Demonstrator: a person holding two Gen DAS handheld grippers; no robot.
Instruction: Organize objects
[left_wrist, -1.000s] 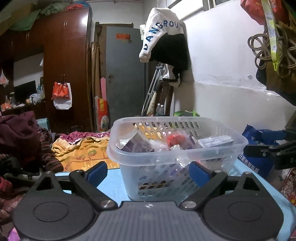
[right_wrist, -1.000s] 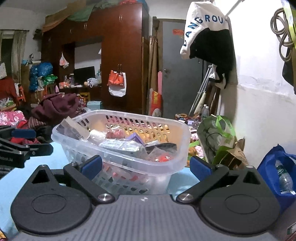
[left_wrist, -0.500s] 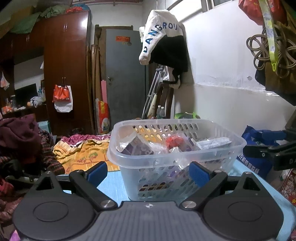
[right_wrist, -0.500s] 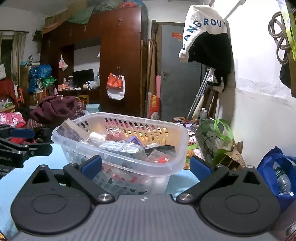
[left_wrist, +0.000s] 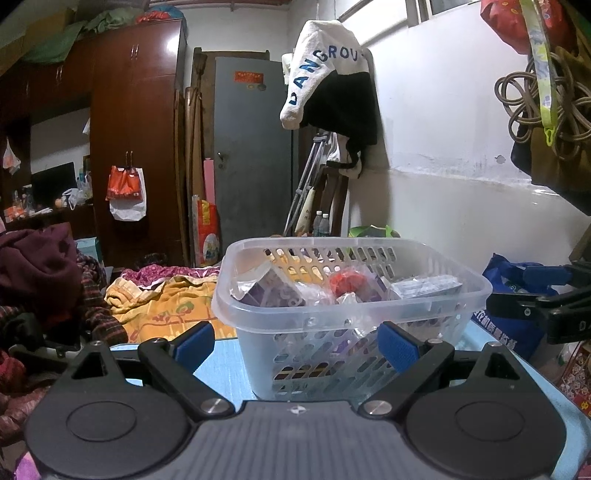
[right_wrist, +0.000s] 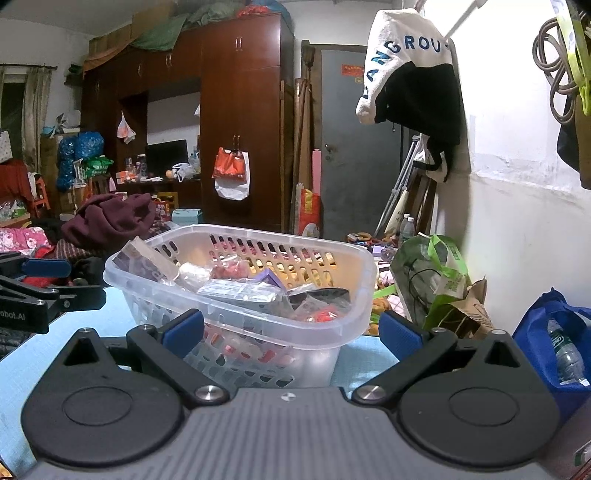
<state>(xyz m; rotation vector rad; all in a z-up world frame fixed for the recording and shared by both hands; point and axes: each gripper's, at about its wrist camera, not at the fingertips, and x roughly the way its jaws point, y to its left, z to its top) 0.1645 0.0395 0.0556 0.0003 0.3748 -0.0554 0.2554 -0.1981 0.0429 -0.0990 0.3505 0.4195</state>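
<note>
clear perforated plastic basket w/ packets, on light-blue table. left gripper & right gripper: blue-padded fingers wide apart, holding nothing; basket just ahead, betw. the fingertips in both views, not touching.

Pretty clearly someone's lived-in bedroom at home: big wooden wardrobe, grey door, hoodie hanging on the wall, rumpled blankets and clothes everywhere.
</note>
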